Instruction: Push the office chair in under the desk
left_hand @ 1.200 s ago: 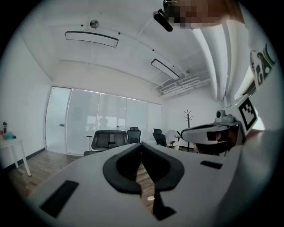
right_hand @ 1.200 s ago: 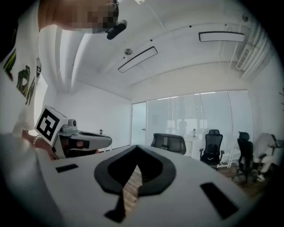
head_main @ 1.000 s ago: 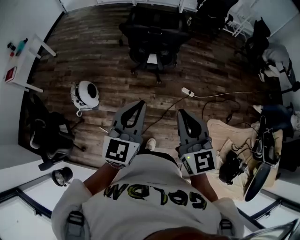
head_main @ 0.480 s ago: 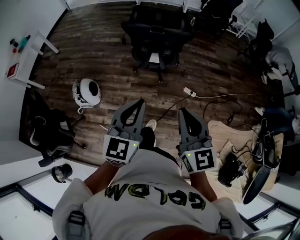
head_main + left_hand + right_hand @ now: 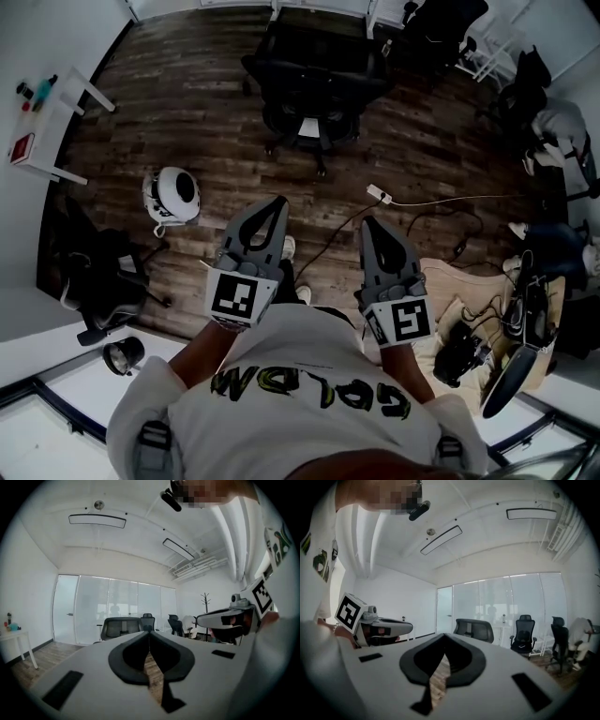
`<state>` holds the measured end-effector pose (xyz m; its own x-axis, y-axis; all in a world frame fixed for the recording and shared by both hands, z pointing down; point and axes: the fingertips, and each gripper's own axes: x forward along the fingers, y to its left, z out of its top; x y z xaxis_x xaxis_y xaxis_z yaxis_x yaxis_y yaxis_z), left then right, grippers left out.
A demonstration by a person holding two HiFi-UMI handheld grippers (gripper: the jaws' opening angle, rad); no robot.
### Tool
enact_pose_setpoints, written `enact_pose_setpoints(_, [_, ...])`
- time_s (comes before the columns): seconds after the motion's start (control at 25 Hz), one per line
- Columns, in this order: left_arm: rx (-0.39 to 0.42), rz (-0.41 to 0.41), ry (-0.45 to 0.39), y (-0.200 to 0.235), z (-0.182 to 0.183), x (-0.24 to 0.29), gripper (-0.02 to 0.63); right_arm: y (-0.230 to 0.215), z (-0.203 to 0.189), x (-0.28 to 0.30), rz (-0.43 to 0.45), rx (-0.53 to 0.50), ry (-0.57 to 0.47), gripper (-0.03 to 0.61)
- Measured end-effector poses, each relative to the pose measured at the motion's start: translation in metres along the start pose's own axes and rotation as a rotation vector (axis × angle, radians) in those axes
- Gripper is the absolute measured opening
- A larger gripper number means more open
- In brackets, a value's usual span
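The office chair (image 5: 314, 89) stands on the wooden floor (image 5: 187, 112), out in the open. Its seat is not yet under the white desk (image 5: 216, 8), which shows only as a strip at the top edge of the head view. The chair is well away from both grippers, and nothing touches it. What has just changed is the person's place: they are stepping toward the chair. One shoe (image 5: 287, 247) now shows on the floor just ahead of the body, between the two grippers. That means the push has not begun, and I think this is only the walk up to the chair. The left gripper (image 5: 278, 201) and the right gripper (image 5: 367, 223) are held out level, side by side, pointing at the chair. Each one has its jaws pressed together with nothing between them, only bare floor showing through the small gap lower down. Set against the frame from a second ago, the shoe has come forward. The white plug (image 5: 378, 194) on its cord and the round white helmet-like thing (image 5: 174, 192) sit a little lower in the view. The chair looks a bit nearer. The grippers keep the same closed shape and the same place in front of the body.
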<state>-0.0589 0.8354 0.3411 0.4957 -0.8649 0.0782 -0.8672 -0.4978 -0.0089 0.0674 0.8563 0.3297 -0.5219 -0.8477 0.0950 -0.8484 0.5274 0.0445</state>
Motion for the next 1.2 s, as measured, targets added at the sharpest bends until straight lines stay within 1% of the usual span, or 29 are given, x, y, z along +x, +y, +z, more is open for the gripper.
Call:
enact_pose_setpoints(0.28, [0.002, -0.018, -0.002, 0.057, 0.001, 0.055, 0.014, -0.019, 0.005, 0.078, -0.006, -0.012, 0.008, 0.011])
enact_pose_setpoints(0.52, [0.010, -0.040, -0.010, 0.104, 0.008, 0.098, 0.014, -0.033, 0.015, 0.137, -0.029, -0.022, 0.010, 0.011])
enact_pose_setpoints(0.68, [0.019, -0.054, -0.011, 0.131, 0.008, 0.119, 0.014, -0.042, 0.019, 0.166, -0.052, -0.031, 0.007, 0.012])
enact_pose_setpoints(0.8, [0.031, -0.069, 0.013, 0.146, 0.003, 0.133, 0.021, -0.048, 0.018, 0.182, -0.067, -0.039, 0.011, 0.012])
enact_pose_setpoints(0.88, [0.051, -0.078, 0.027, 0.154, 0.001, 0.143, 0.055, -0.055, 0.018, 0.190, -0.075, -0.051, 0.014, 0.015])
enact_pose_setpoints(1.04, [0.110, -0.074, 0.046, 0.174, -0.006, 0.160, 0.074, -0.079, 0.012, 0.201, -0.101, -0.091, 0.035, 0.038])
enact_pose_setpoints(1.2, [0.191, -0.065, 0.086, 0.198, -0.020, 0.178, 0.098, -0.111, -0.001, 0.211, -0.134, -0.163, 0.068, 0.067])
